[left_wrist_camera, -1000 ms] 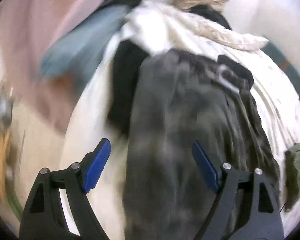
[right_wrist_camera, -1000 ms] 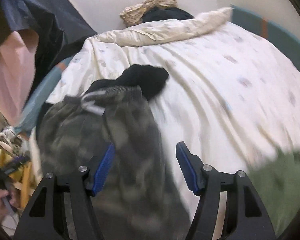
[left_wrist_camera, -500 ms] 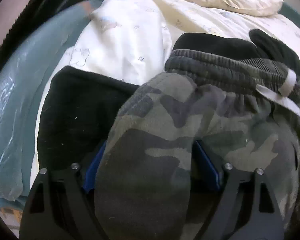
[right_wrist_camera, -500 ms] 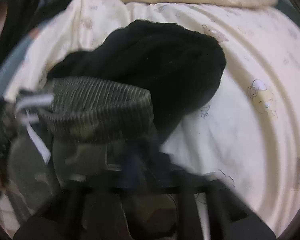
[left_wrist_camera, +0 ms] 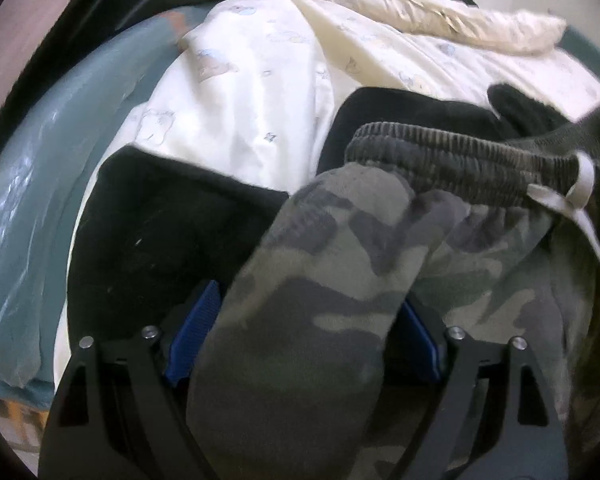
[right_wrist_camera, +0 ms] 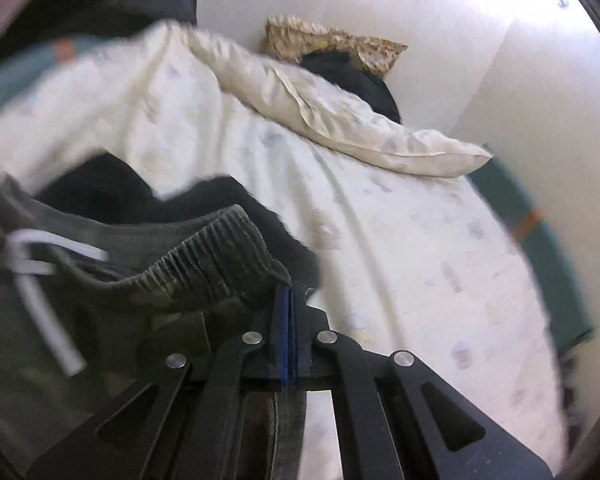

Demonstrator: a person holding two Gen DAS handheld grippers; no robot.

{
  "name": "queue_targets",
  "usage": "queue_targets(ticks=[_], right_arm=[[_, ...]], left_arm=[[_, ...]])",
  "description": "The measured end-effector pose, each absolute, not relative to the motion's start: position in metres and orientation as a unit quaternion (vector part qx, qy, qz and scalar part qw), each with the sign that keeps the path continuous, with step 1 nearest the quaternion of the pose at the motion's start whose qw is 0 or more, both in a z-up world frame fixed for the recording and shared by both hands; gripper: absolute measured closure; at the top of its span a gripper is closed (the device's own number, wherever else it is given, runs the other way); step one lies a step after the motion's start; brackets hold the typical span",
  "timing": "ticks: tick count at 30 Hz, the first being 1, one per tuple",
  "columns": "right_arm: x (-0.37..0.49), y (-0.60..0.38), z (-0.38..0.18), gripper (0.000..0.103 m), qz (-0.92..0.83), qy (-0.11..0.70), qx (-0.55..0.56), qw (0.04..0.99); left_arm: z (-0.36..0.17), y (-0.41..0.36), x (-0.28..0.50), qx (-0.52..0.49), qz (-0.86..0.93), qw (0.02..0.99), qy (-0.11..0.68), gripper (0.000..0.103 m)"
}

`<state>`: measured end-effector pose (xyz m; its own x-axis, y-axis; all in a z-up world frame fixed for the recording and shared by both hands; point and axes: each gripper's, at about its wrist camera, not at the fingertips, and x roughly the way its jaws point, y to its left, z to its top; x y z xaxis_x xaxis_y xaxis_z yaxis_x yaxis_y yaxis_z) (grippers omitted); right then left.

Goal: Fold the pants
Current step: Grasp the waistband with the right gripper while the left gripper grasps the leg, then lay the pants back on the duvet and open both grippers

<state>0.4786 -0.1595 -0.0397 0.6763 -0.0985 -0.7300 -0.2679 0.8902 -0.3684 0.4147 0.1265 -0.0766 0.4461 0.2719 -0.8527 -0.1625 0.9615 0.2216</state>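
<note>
Camouflage pants (left_wrist_camera: pixel 320 280) lie on a bed, with a ribbed waistband (left_wrist_camera: pixel 460 160) and a white drawstring (left_wrist_camera: pixel 580 192). My left gripper (left_wrist_camera: pixel 308 340) stands wide over the pants' left side. A thick roll of camouflage cloth runs between its blue pads (left_wrist_camera: pixel 196 340), and I see no squeeze on it. In the right wrist view my right gripper (right_wrist_camera: pixel 287 312) is shut, its pads pinched on the right end of the waistband (right_wrist_camera: pixel 212 256). A strip of cloth hangs through behind the pads. The drawstring (right_wrist_camera: pixel 32 280) dangles to the left.
A black garment (left_wrist_camera: pixel 160 232) lies under and beside the pants. The bed has a cream printed sheet (right_wrist_camera: pixel 400 260) and a pillow (right_wrist_camera: pixel 340 120) at the far end by a white wall. Teal plastic-wrapped mattress edges (left_wrist_camera: pixel 40 200) run along both sides.
My left gripper dropped onto the pants, and cloth now fills its jaws. The right gripper moved to the waistband end, rolled, and shut on it.
</note>
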Motion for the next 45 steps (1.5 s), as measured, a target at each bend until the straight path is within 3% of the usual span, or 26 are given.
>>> queue_targets(ticks=[5, 8, 14, 15, 16, 18, 27, 31, 39, 45], right_arm=[[0.521, -0.155, -0.095, 0.103, 0.002, 0.434, -0.289, 0.853], [0.535, -0.151, -0.136, 0.103, -0.021, 0.471, -0.296, 0.831], [0.524, -0.170, -0.109, 0.102, 0.013, 0.501, -0.214, 0.838], [0.519, -0.174, -0.098, 0.088, 0.017, 0.498, -0.204, 0.843], [0.513, -0.181, -0.084, 0.054, 0.018, 0.493, -0.201, 0.846], [0.494, -0.192, -0.055, 0.019, 0.022, 0.473, -0.195, 0.859], [0.310, -0.240, 0.037, 0.019, 0.091, 0.466, -0.120, 0.872], [0.236, -0.257, 0.042, 0.019, 0.097, 0.485, -0.062, 0.867], [0.114, -0.274, -0.006, 0.019, 0.125, 0.552, -0.014, 0.825], [0.071, -0.265, -0.089, 0.019, 0.093, 0.617, 0.003, 0.781]], left_arm=[[-0.096, 0.113, 0.430, 0.102, 0.154, 0.840, 0.511, 0.017], [-0.102, 0.112, 0.434, 0.112, 0.158, 0.840, 0.507, 0.005], [-0.092, 0.118, 0.425, 0.075, 0.142, 0.849, 0.504, 0.004], [-0.084, 0.119, 0.418, 0.063, 0.140, 0.852, 0.500, 0.004], [-0.078, 0.119, 0.413, 0.053, 0.136, 0.855, 0.498, 0.004], [-0.062, 0.116, 0.395, 0.027, 0.123, 0.865, 0.486, 0.004], [-0.025, 0.067, 0.267, 0.006, 0.050, 0.876, 0.479, 0.004], [-0.025, 0.047, 0.207, -0.024, 0.037, 0.872, 0.487, 0.004], [-0.037, 0.017, 0.101, -0.042, 0.013, 0.851, 0.524, 0.004], [-0.042, 0.015, 0.024, -0.089, 0.016, 0.828, 0.554, 0.004]])
